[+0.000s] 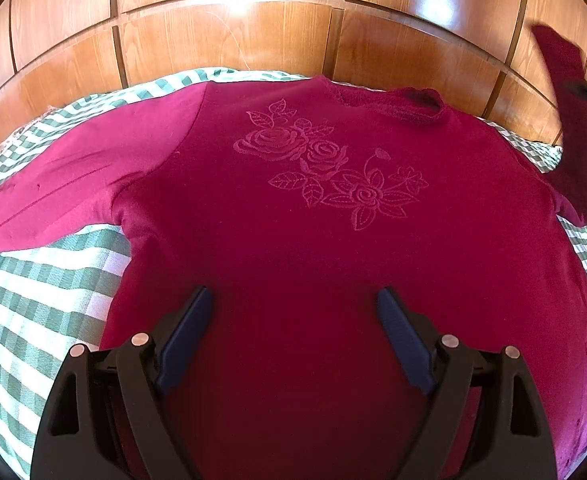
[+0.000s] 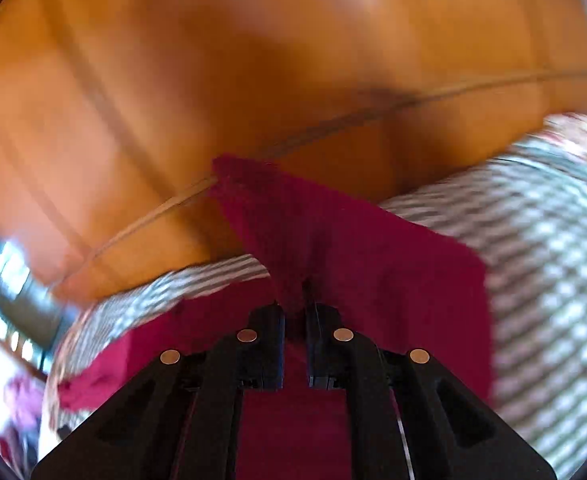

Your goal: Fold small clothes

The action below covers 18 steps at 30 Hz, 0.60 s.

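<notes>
Crimson knit sweatshirt (image 1: 293,240) laid front-up on green-and-white checked bedcover (image 1: 33,300), flower embroidery (image 1: 325,168) on chest, collar (image 1: 393,104) toward wooden panelled headboard (image 1: 233,40). Left sleeve (image 1: 53,196) spread flat across cover. Right sleeve (image 1: 569,128) raised clear of bed, cuff end up against panelling. Right gripper (image 2: 293,312) clenched on that sleeve, cloth bunched between the pads and draping to both sides; right wrist view heavily blurred, detail of grip beyond that not readable. Left gripper (image 1: 293,340) released, jaws wide, poised over lower body of garment, nothing between fingers; contact with cloth cannot be told. Judged handling: soft, light, limp fabric, no stiffness, sags from any single hold and creases readily; moderate friction on cotton cover, so body likely to drag if sleeve pulled hard. Judged step: first fold, sleeve to be carried inward across chest; task barely begun. Recommended hold points: sleeve near cuff as now taken, later hem corners and shoulder seams, pinching a single clean edge rather than a bunch. Risk noted: bunched grip may lay sleeve twisted; body unanchored unless left gripper presses down near hem
</notes>
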Each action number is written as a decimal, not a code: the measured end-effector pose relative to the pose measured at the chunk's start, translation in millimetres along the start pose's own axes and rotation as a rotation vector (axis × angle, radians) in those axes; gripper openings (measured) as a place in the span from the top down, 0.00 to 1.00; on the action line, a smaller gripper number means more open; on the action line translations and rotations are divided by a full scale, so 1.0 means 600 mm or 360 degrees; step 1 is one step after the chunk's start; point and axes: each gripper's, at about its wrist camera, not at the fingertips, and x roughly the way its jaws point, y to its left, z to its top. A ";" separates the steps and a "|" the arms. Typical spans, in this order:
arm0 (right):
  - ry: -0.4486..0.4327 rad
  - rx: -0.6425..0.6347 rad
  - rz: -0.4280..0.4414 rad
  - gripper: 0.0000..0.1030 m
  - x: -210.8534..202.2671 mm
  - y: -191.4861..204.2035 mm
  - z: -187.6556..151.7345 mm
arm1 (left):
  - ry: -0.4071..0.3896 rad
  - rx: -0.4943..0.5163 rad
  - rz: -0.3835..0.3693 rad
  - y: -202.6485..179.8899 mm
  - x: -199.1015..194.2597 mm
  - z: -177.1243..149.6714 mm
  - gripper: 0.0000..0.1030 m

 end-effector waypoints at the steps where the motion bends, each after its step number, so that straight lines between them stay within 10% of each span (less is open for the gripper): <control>1: 0.0038 -0.0028 0.0047 0.93 0.024 0.026 -0.004 | 0.0000 -0.0001 -0.0003 0.000 0.000 0.000 0.18; 7: 0.0273 -0.0244 0.0214 0.93 0.149 0.173 -0.058 | 0.0008 -0.0010 -0.0029 0.005 -0.003 0.000 0.18; 9: 0.0324 -0.0273 0.0252 0.83 0.159 0.196 -0.080 | 0.0019 -0.0026 -0.0056 0.009 -0.007 0.003 0.19; 11: 0.0335 -0.0257 0.0287 0.40 0.156 0.201 -0.094 | 0.0033 -0.0042 -0.0079 0.013 -0.013 0.009 0.21; 18: 0.0257 -0.0047 0.0307 0.36 0.074 0.107 -0.114 | 0.0010 -0.0153 -0.0234 0.023 -0.034 0.057 0.36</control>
